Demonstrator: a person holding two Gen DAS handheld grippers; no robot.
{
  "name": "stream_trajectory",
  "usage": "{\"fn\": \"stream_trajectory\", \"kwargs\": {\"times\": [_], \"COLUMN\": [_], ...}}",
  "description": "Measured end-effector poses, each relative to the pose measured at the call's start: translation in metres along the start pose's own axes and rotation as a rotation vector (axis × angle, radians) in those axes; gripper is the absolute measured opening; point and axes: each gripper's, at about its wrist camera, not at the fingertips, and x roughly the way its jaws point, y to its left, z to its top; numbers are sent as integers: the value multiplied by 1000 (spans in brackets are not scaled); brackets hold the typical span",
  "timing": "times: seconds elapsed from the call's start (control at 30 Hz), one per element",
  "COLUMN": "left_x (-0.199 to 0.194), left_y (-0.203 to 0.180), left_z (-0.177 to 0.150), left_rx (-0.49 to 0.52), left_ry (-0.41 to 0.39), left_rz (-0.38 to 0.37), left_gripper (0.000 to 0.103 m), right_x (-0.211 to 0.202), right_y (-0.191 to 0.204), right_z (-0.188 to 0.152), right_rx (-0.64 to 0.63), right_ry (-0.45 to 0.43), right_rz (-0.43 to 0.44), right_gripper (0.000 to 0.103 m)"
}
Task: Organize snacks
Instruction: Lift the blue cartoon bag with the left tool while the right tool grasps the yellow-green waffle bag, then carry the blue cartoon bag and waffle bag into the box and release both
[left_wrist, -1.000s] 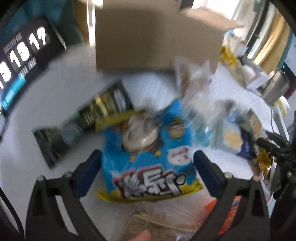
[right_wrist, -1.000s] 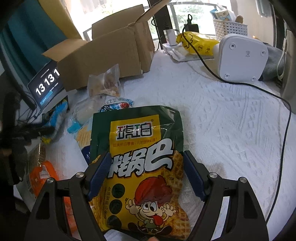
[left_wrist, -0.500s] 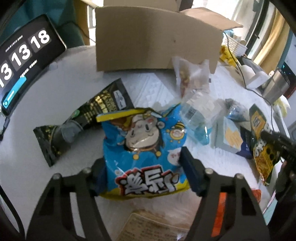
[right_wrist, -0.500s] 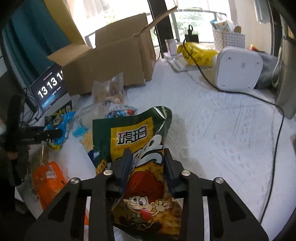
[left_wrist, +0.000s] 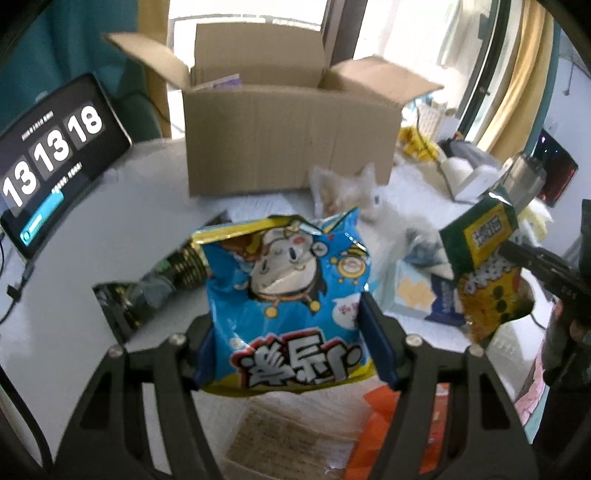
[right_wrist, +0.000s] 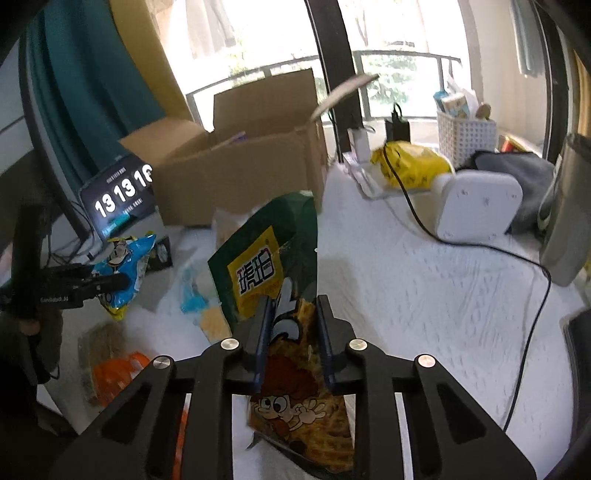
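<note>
My left gripper (left_wrist: 286, 317) is shut on a blue snack bag (left_wrist: 291, 295) with a cartoon monkey and holds it upright above the table. That bag also shows in the right wrist view (right_wrist: 122, 269). My right gripper (right_wrist: 293, 314) is shut on a green and yellow snack bag (right_wrist: 273, 280) and holds it lifted off the cloth. That bag also shows at the right of the left wrist view (left_wrist: 484, 258). An open cardboard box (left_wrist: 291, 129) stands behind both bags, flaps up.
A black snack bag (left_wrist: 155, 291), a clear packet (left_wrist: 347, 192) and several other packets lie on the white cloth (right_wrist: 424, 295). A tablet clock (left_wrist: 51, 155) stands at the left. A white device (right_wrist: 480, 206), cable, yellow bag and basket (right_wrist: 465, 136) are at the right.
Both grippers have closed on their bags and lifted them off the table. The views now look more toward the open box.
</note>
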Motion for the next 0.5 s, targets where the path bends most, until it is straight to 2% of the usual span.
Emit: {"fn": "stream_trajectory", "kwargs": {"times": [0.1, 0.5], "left_x": [-12, -39], "left_y": [-3, 2], "left_z": [6, 23], "left_rx": [10, 29], "left_ry": [-40, -133], "left_rz": [-2, -1], "left_gripper": [68, 68], "right_x": [-1, -8], "right_y": [7, 30], "right_z": [9, 45], "right_rx": [-18, -79], "right_ry": [-23, -99], "right_rz": [12, 35], "right_gripper": [20, 18]}}
